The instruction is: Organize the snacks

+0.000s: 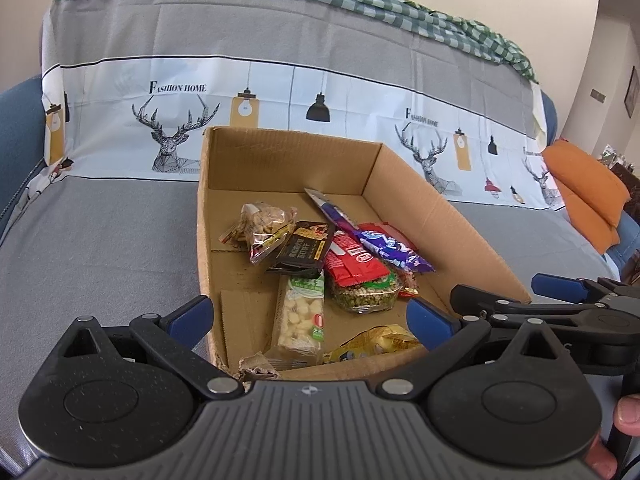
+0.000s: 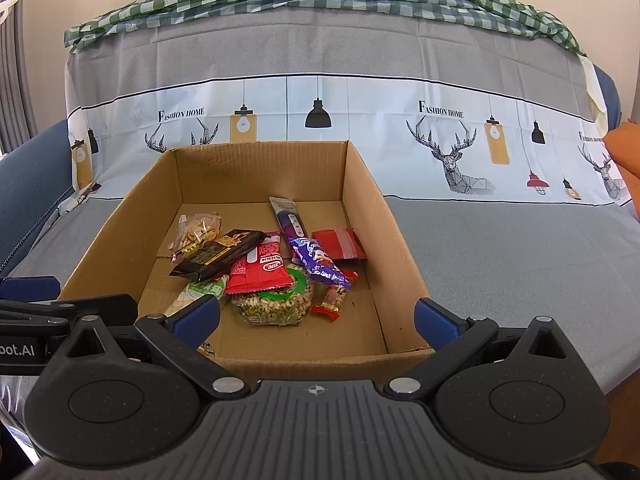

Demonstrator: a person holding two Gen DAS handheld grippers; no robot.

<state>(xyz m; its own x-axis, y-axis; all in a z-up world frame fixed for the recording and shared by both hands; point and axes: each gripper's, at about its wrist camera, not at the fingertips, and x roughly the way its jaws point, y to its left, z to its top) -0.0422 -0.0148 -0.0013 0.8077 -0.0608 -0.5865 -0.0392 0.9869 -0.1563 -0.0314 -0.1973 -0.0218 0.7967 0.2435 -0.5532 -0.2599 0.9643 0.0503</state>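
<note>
An open cardboard box (image 1: 404,168) (image 2: 152,184) sits on the covered sofa seat. Several snack packs lie inside: a black bar (image 1: 302,250) (image 2: 218,254), a red pack (image 1: 352,260) (image 2: 260,270), a purple pack (image 1: 384,246) (image 2: 316,260), a clear bag of nuts (image 1: 264,226) (image 2: 196,234), a tub of green grains (image 1: 366,294) (image 2: 274,304), a white-and-green bar (image 1: 302,316) and a yellow pack (image 1: 374,344). My left gripper (image 1: 310,316) is open over the box's near edge, empty. My right gripper (image 2: 316,314) is open too, empty, just before the box's near wall.
The grey printed cover (image 2: 500,240) spreads over seat and backrest, with a green checked cloth (image 2: 320,0) along the top. An orange cushion (image 1: 588,192) lies to the right. The right gripper's fingers (image 1: 560,284) show beside the box in the left wrist view.
</note>
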